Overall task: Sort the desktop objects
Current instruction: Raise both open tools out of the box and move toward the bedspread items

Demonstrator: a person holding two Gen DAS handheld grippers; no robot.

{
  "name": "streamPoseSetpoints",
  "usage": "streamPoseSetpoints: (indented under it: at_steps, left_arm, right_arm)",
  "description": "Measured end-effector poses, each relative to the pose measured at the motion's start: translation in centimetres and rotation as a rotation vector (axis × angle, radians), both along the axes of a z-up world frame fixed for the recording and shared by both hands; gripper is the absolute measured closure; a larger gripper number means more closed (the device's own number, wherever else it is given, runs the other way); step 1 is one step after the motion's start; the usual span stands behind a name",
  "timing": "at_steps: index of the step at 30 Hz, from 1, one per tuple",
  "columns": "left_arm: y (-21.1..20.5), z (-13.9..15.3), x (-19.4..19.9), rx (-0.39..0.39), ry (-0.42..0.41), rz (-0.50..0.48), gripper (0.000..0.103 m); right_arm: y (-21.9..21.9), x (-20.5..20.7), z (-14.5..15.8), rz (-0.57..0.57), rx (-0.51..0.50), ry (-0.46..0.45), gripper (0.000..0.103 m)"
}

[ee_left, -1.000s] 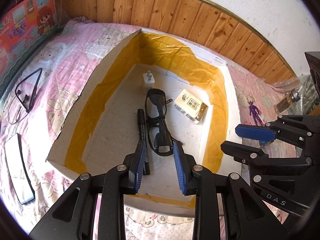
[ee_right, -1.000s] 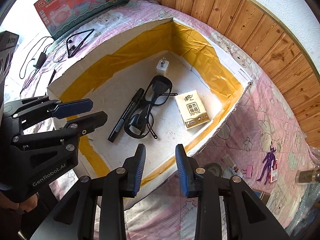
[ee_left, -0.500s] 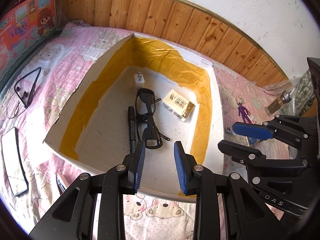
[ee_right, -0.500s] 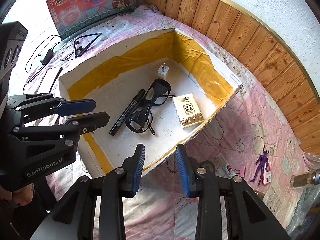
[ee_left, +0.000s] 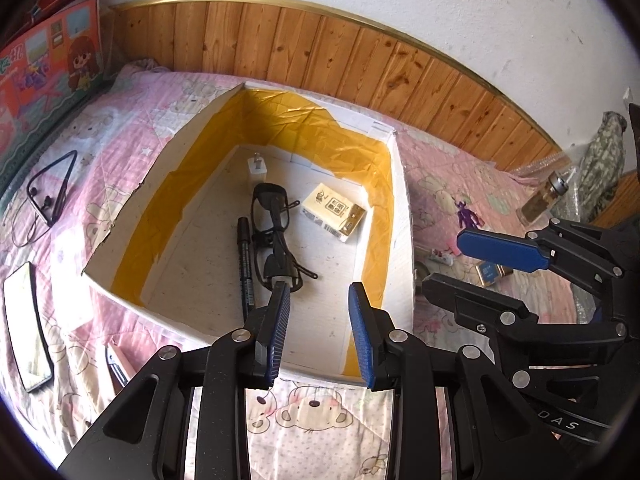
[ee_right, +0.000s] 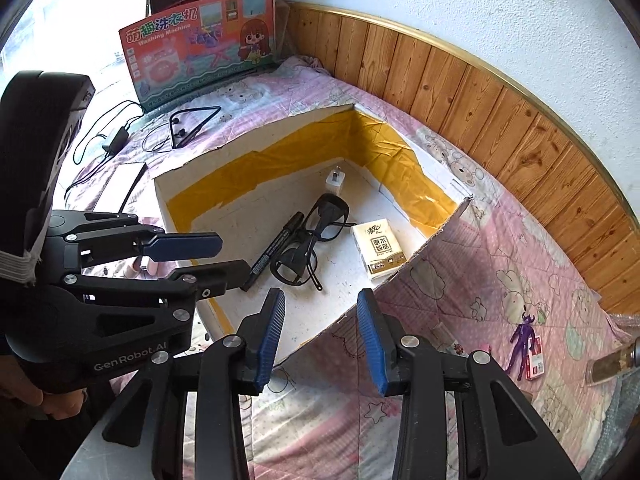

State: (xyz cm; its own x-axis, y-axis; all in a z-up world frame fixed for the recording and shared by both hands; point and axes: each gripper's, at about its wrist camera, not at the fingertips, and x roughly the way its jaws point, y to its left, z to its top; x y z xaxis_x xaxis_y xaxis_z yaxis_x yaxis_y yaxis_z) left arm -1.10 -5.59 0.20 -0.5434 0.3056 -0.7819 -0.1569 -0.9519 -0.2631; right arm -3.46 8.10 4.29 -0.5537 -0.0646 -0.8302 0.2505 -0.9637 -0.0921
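- The left hand-held gripper (ee_left: 318,312) hangs over the near edge of the box with its blue pads apart and nothing between them; it grips nothing.
- The right hand-held gripper (ee_right: 320,320) is over the box's near corner; its jaws are opening, with nothing between them.
- Below both lies an open white box (ee_left: 402,216) with yellow tape lining its inner walls, resting on a bed (ee_left: 304,412) covered by a pink quilt.
- Inside the box, black glasses (ee_left: 276,236) lie folded near the middle of the floor.
- A black marker (ee_left: 245,264) lies just left of the glasses, alongside them.
- A pack of tissues (ee_left: 334,216) lies right of the glasses, near the box's right wall.
- A white charger plug (ee_left: 256,168) stands at the far end of the box, just beyond the glasses.
- Outside the box on the quilt, to the left: a black neckband earphone (ee_left: 52,188) and a phone (ee_left: 28,328) lying flat.
- To the right of the box: a small purple figure (ee_left: 466,216) and, further off, a glass bottle (ee_left: 542,200).
- A colourful toy box (ee_right: 204,48) leans at the head of the bed.
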Motion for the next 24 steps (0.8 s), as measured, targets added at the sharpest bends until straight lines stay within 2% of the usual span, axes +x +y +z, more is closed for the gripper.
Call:
streamPoseSetpoints:
  at_steps: [14,16,24]
  left_arm:
    - [2.0,0.7,1.7,-0.004,0.057,-0.041,0.071]
    - [2.7,0.7,2.0,-0.005,0.061,-0.059,0.067]
    - [7.3,0.0,2.2,-0.017,0.029,-0.159,0.065]
  right_arm:
    - [2.3,2.3,-0.2,-0.044,-0.077,0.062,0.062]
    - [3.0,2.6,-0.4,-0.06,-0.096,0.07,0.062]
    - [8.3,4.8,-1.7,-0.178,-0.226,0.121,0.061]
